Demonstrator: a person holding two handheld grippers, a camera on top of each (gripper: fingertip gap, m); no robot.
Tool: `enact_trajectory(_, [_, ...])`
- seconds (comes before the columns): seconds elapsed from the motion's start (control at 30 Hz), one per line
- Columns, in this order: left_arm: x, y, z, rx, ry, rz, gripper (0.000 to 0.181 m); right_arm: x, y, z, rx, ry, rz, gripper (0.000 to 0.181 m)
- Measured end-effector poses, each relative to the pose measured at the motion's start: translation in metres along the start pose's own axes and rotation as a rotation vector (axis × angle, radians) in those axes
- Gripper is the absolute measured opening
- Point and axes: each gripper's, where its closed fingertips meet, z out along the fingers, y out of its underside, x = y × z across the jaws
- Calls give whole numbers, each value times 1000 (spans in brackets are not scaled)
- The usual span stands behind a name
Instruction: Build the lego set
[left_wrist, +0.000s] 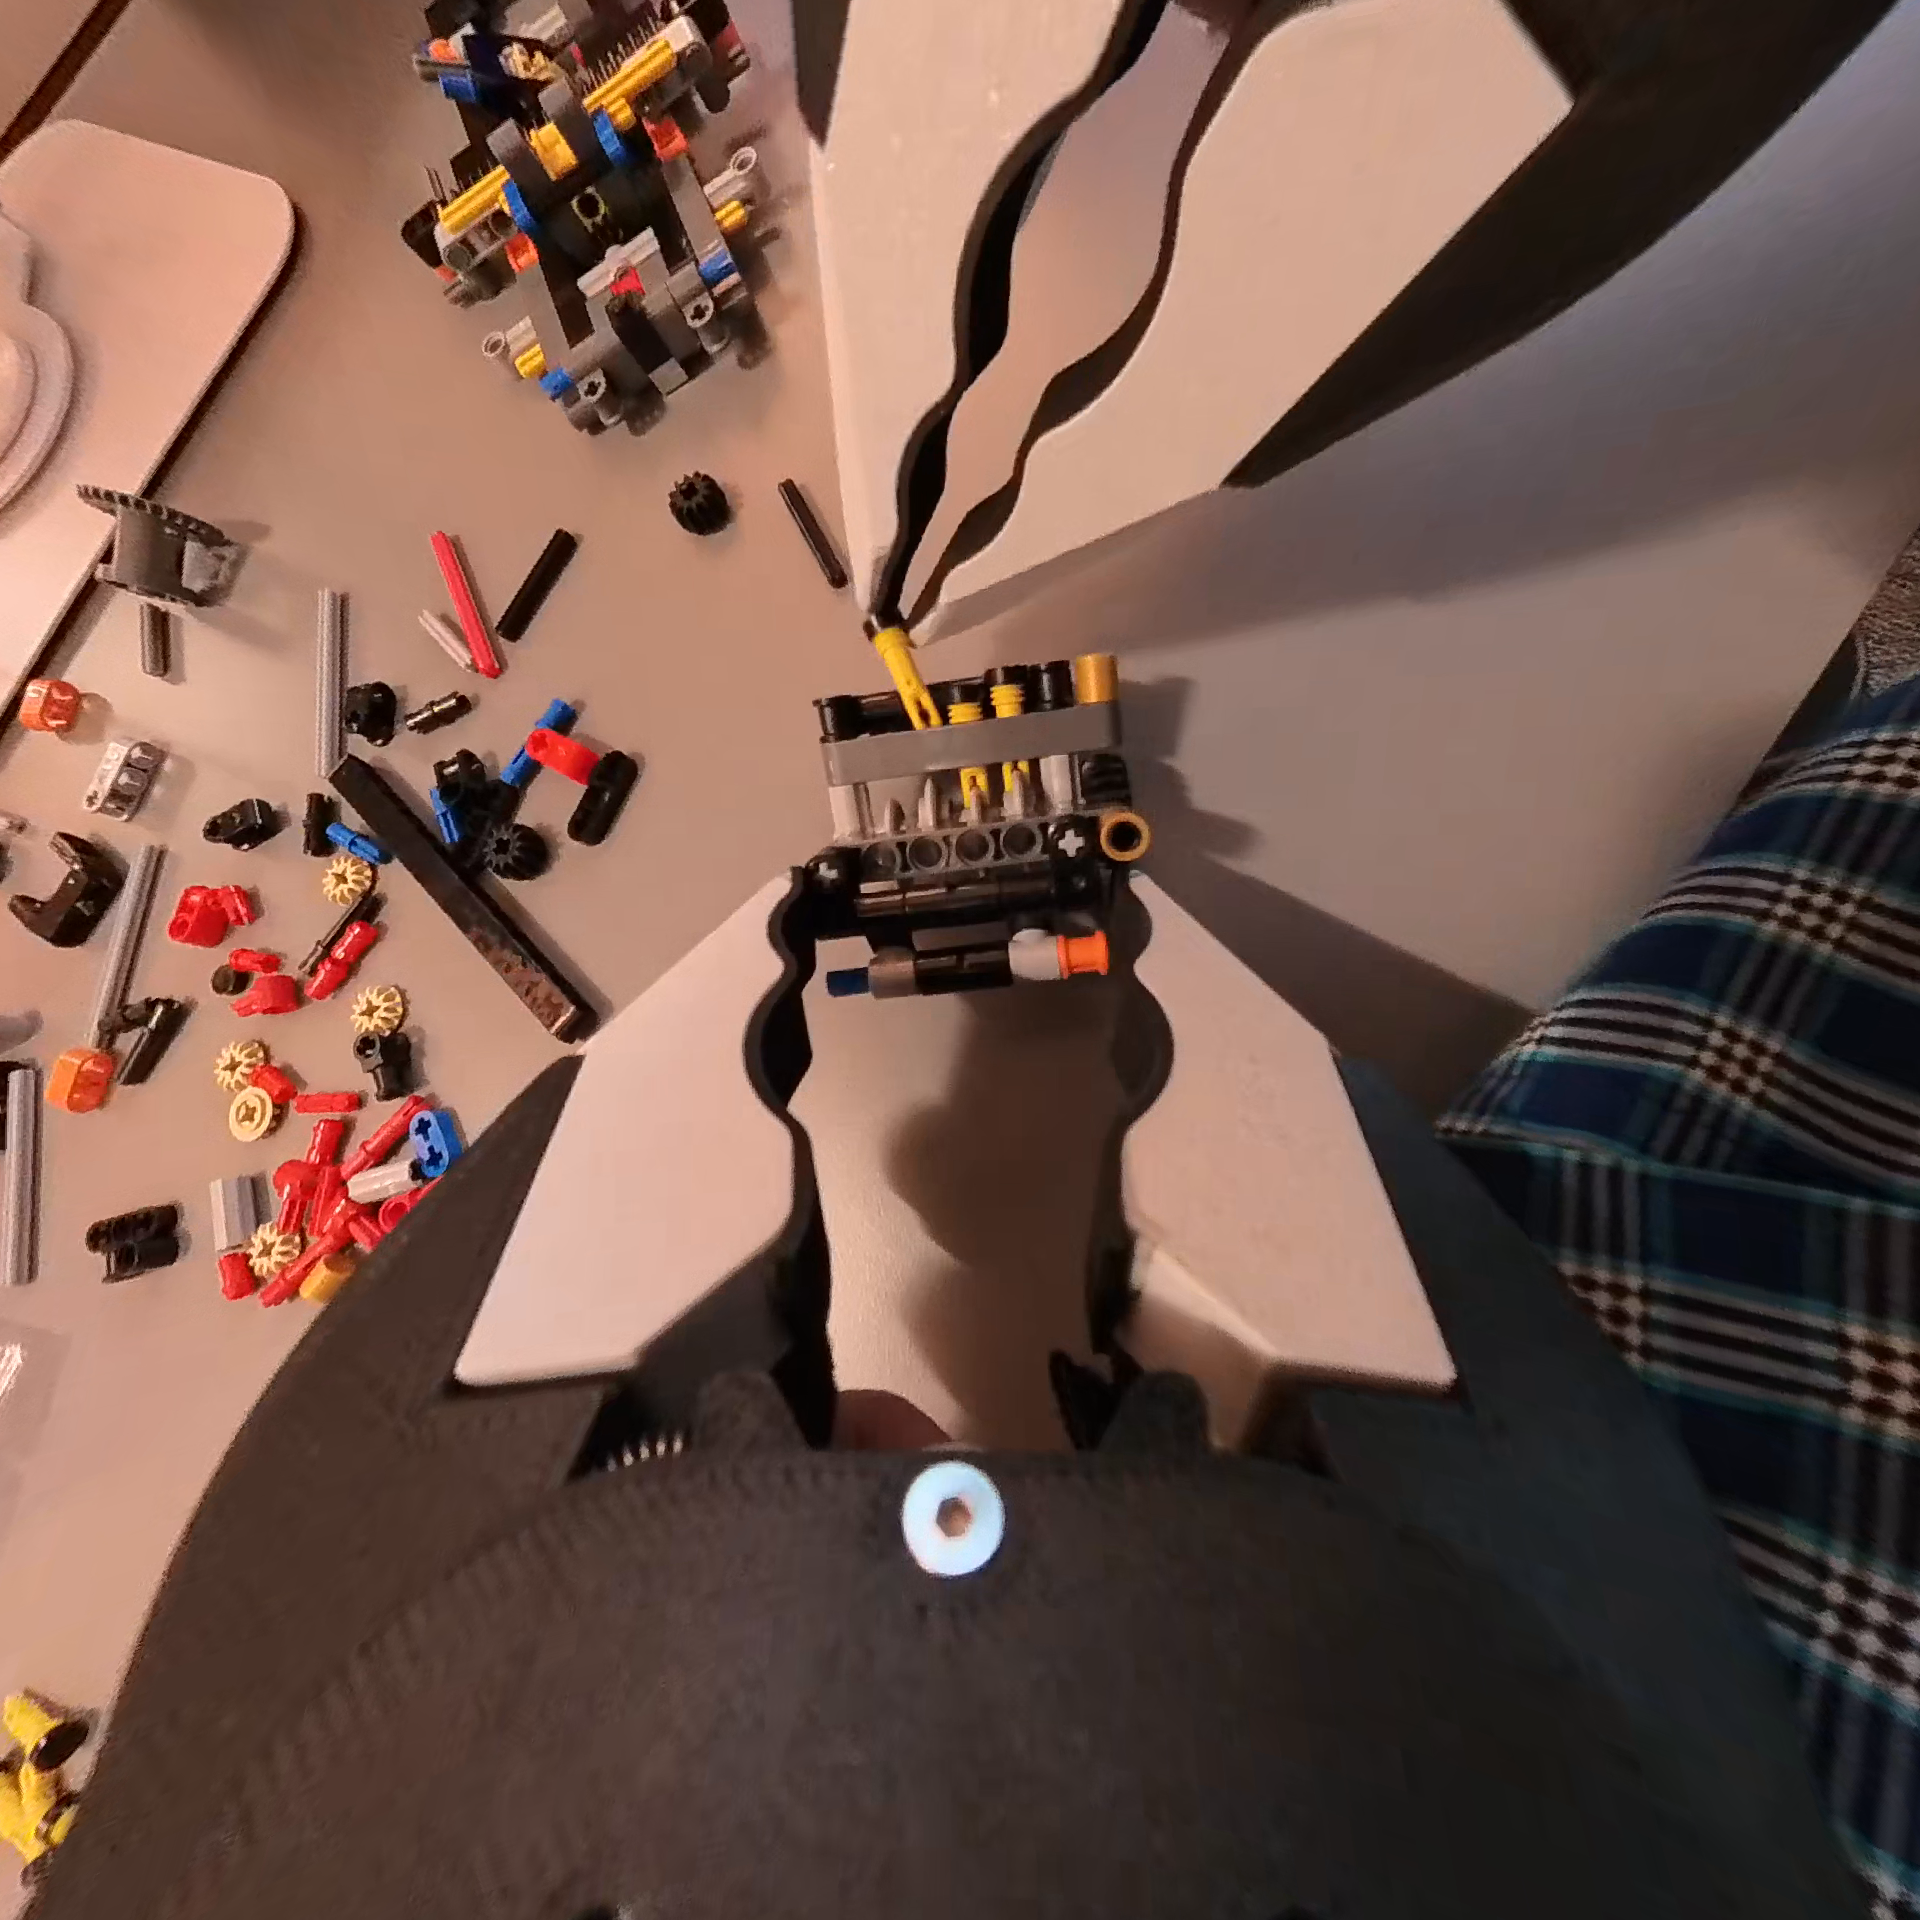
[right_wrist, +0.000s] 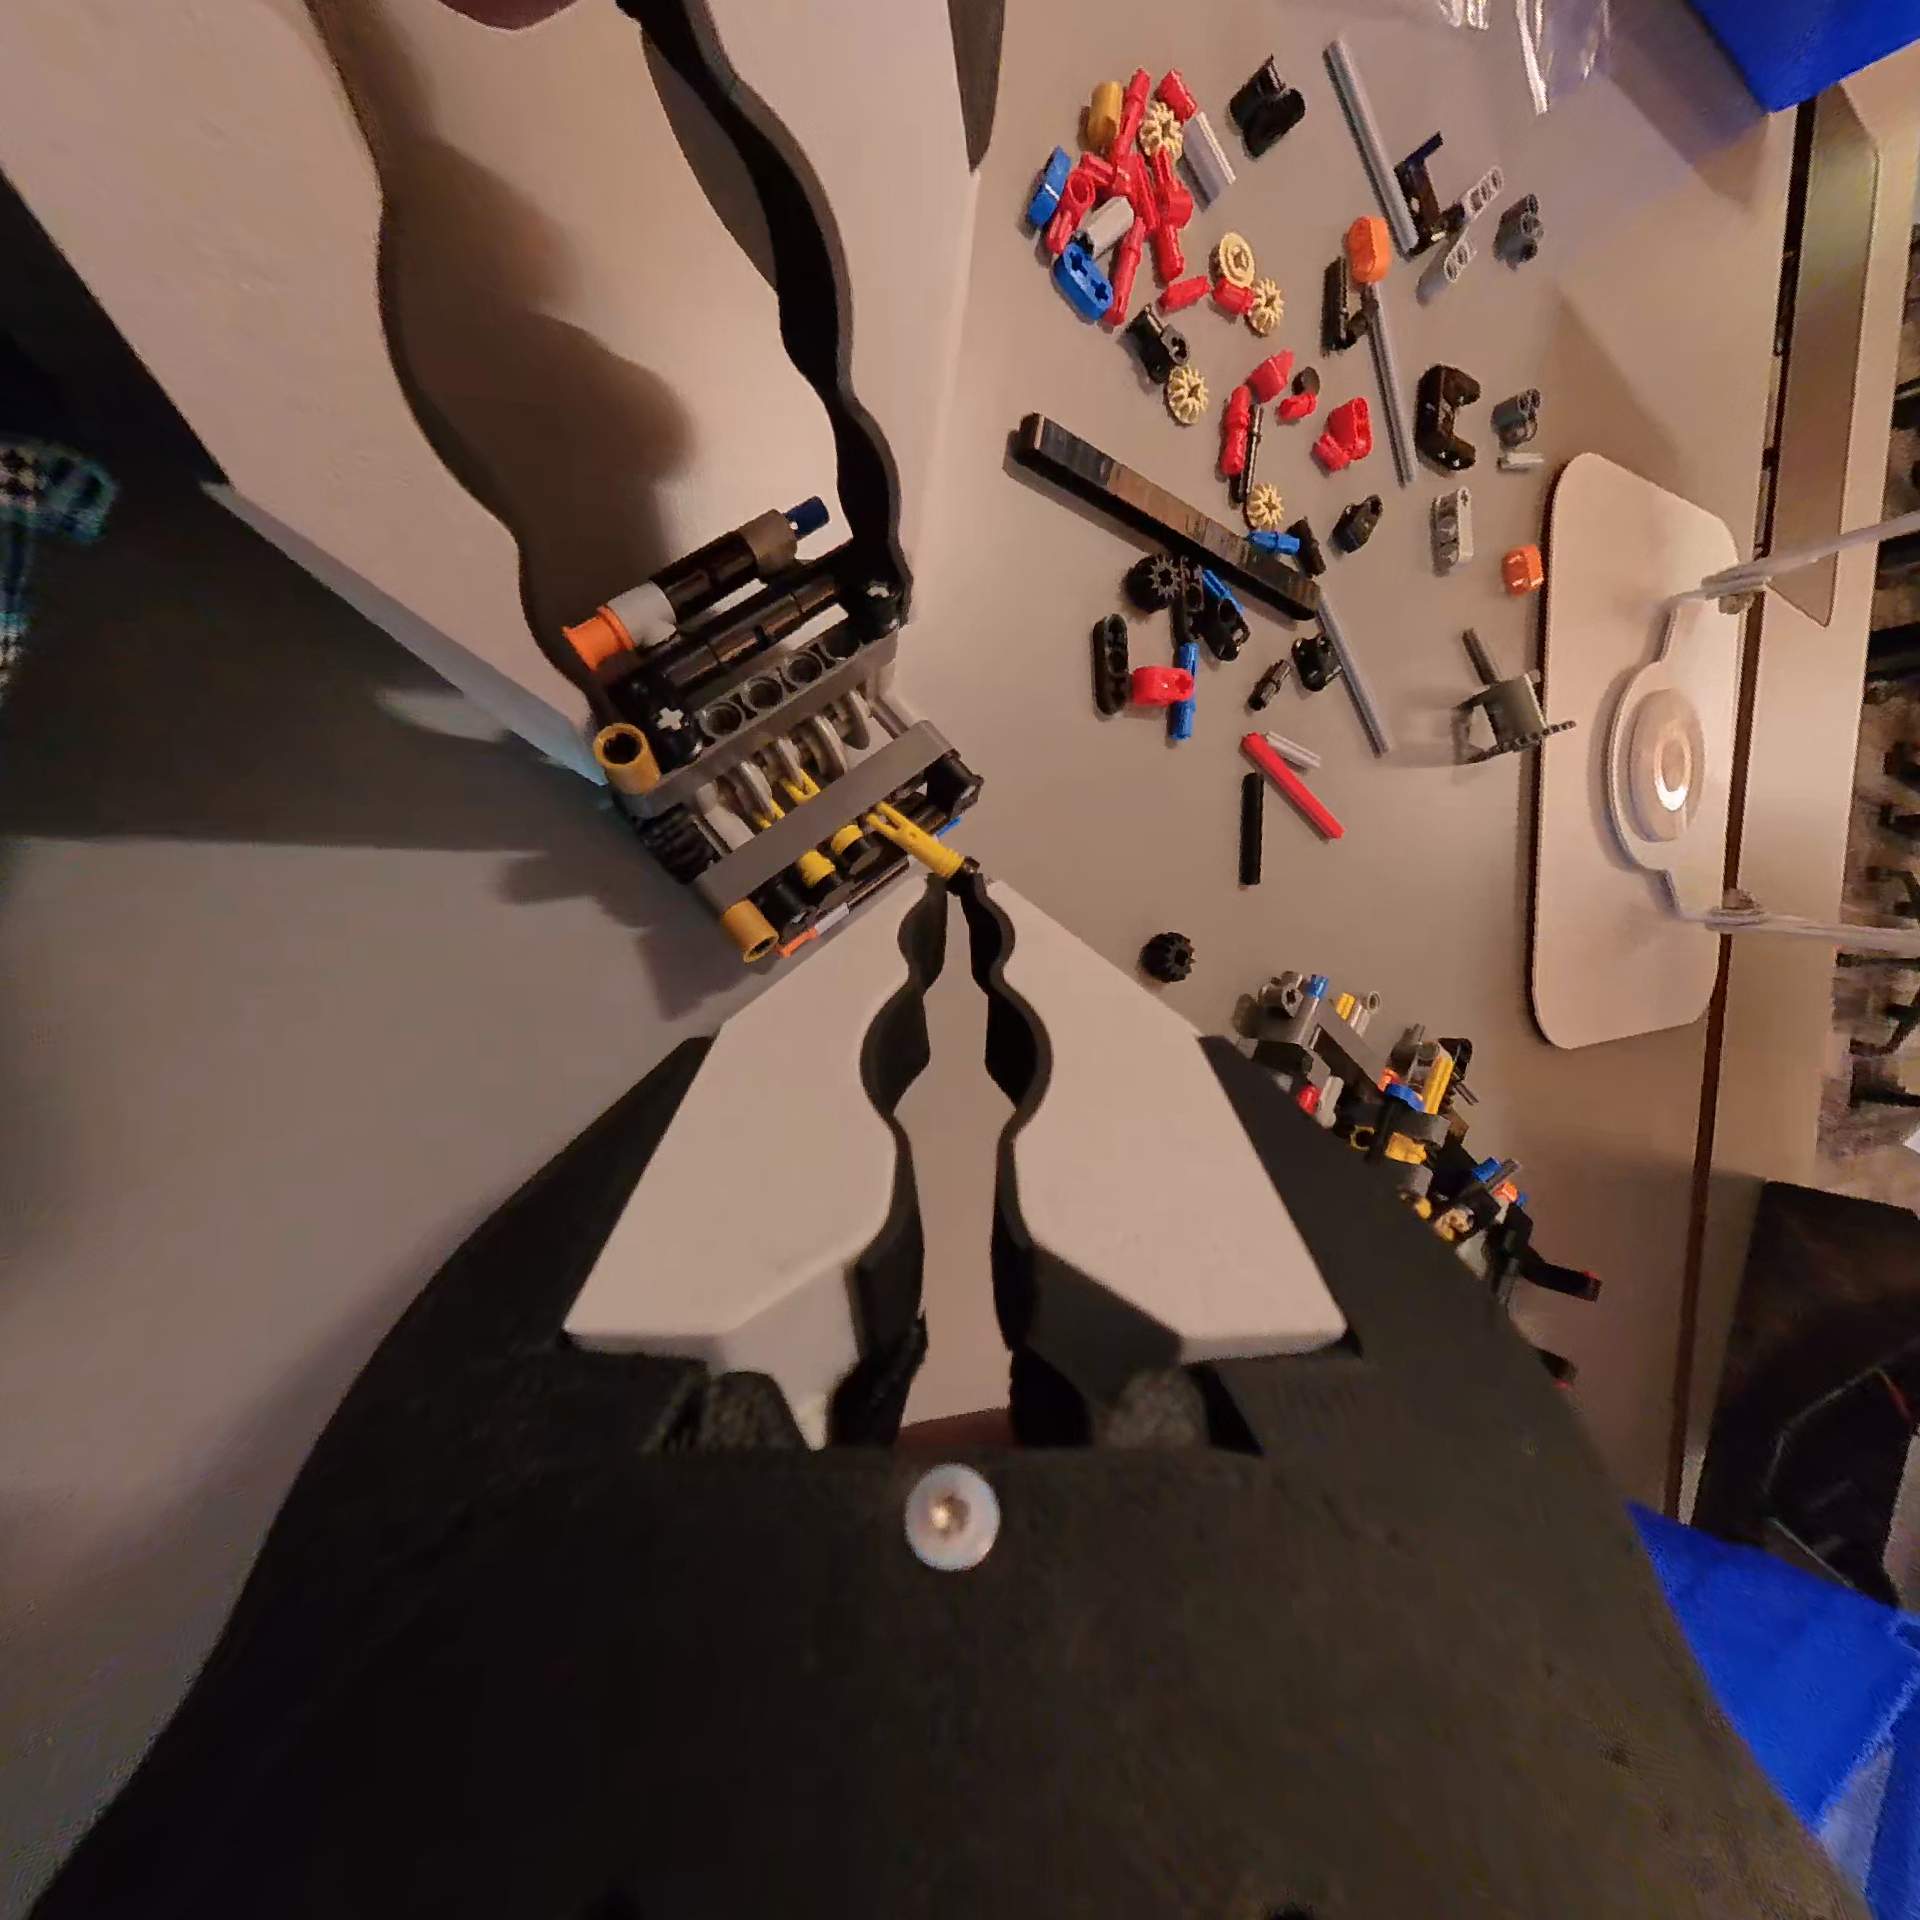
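Note:
My left gripper (left_wrist: 961, 894) is shut on a small grey and black engine block assembly (left_wrist: 971, 790), holding its near end above the table; it also shows in the right wrist view (right_wrist: 779, 758). My right gripper (right_wrist: 951, 883) is shut on a thin yellow piston rod (right_wrist: 920, 844) whose far end sits in the top row of the assembly. In the left wrist view the right gripper (left_wrist: 888, 618) comes in from above with the yellow rod (left_wrist: 906, 675) at its tips.
Loose red, black, grey and tan parts (left_wrist: 312, 1143) lie scattered at left, with a long black beam (left_wrist: 468, 904). A larger built chassis (left_wrist: 592, 229) stands at the back. A white tablet stand (right_wrist: 1631, 748) is beyond. A plaid sleeve (left_wrist: 1714, 1195) is at right.

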Motion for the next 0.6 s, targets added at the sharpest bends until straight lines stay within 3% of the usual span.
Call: enact_trajectory(0.6, [1, -1, 1, 8, 0, -12, 55, -6, 2, -2, -89, 28, 144, 1])
